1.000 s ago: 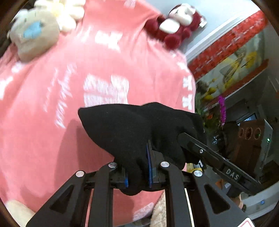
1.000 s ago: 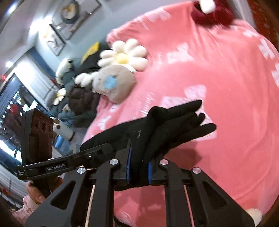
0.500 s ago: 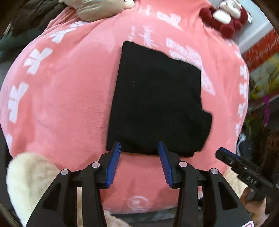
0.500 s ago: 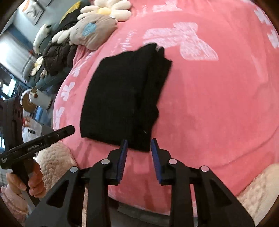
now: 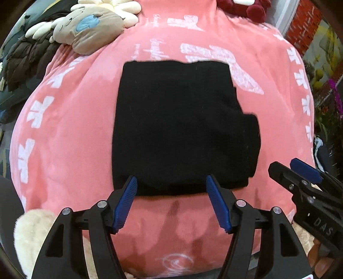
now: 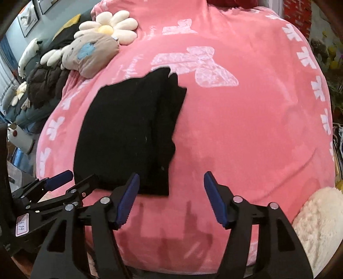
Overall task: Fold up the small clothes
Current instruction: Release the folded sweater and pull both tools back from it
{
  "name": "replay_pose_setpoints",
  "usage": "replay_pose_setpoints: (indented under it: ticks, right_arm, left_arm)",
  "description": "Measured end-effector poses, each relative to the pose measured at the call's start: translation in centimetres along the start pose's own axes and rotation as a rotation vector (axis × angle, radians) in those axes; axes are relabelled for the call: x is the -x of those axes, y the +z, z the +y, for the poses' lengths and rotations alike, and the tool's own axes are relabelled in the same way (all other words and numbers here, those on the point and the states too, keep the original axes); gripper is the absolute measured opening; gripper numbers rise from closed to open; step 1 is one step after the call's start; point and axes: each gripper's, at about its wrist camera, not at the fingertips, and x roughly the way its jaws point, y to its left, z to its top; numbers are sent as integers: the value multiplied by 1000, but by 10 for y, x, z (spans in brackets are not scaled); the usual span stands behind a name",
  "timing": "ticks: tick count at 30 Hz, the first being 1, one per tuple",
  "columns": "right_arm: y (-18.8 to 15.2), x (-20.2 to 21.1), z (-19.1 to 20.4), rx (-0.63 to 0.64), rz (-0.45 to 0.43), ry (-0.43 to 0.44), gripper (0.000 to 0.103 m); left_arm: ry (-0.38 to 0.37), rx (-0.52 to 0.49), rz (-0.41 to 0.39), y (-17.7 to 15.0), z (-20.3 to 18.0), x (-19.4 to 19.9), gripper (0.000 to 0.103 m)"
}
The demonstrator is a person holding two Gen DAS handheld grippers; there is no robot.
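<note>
A black garment (image 5: 182,128) lies folded flat in a rough rectangle on the pink blanket (image 5: 70,133). It also shows in the right wrist view (image 6: 128,133), left of centre. My left gripper (image 5: 171,182) is open and empty, its blue pads just at the garment's near edge. My right gripper (image 6: 170,178) is open and empty, set at the garment's near right corner. The right gripper's tips show in the left wrist view (image 5: 293,169), and the left gripper's tips show in the right wrist view (image 6: 70,180).
A grey bear cushion with a daisy (image 6: 94,49) and a dark padded jacket (image 6: 45,85) lie at the blanket's far left. A red plush toy (image 5: 242,8) sits at the far edge. Cream fluffy cushions (image 6: 319,225) lie near the front corners.
Both grippers let go of the black garment, which now lies folded on the blanket. Both have opened wider and drawn back to its near edge.
</note>
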Motion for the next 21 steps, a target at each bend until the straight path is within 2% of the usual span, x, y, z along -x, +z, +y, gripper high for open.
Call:
replay_pose_setpoints:
  ticks: [3,6,21]
  right_arm:
    - [-7,-3,2,8,2,-13,61]
    - [-11,-5,8,17,3,-14,62]
    - [-26,0,29,54,-6,-10,63]
  left_arm:
    - [30,-7,13,-6,-3,-3,64]
    - [62,12,-13,-9,0,2,64]
    - [93,53,-37,-22,12,19,64]
